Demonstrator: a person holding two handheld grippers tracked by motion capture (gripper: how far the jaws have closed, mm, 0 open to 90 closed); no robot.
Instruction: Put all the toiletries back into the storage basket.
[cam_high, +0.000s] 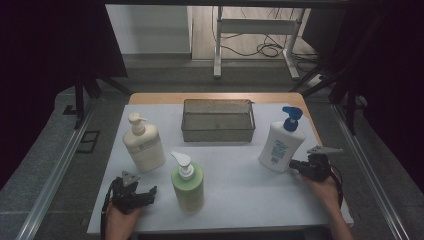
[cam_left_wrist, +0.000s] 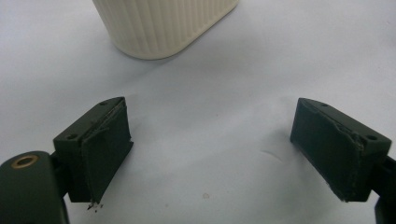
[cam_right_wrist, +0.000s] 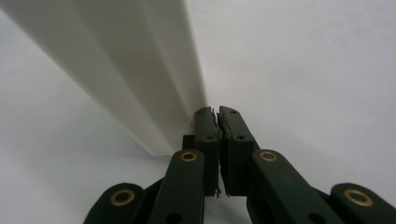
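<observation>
Three pump bottles stand on the white mat. A cream bottle (cam_high: 144, 144) is at the left, a green one (cam_high: 188, 184) at the front centre, and a white bottle with a blue pump (cam_high: 282, 142) at the right. My right gripper (cam_high: 294, 165) is shut with nothing between its jaws. Its tips lie against the base of the white bottle (cam_right_wrist: 126, 70). In the right gripper view the right gripper (cam_right_wrist: 217, 114) shows both pads pressed together. My left gripper (cam_high: 147, 192) rests open near the front left. In the left gripper view its jaws (cam_left_wrist: 210, 144) stand wide over bare mat, short of the cream bottle (cam_left_wrist: 163, 25).
An empty wire-mesh basket (cam_high: 218, 131) sits at the back centre of the mat (cam_high: 240, 195). The wooden table edge (cam_high: 215, 97) shows behind it. Metal rails run along both sides of the table, and a stand with cables is on the floor beyond.
</observation>
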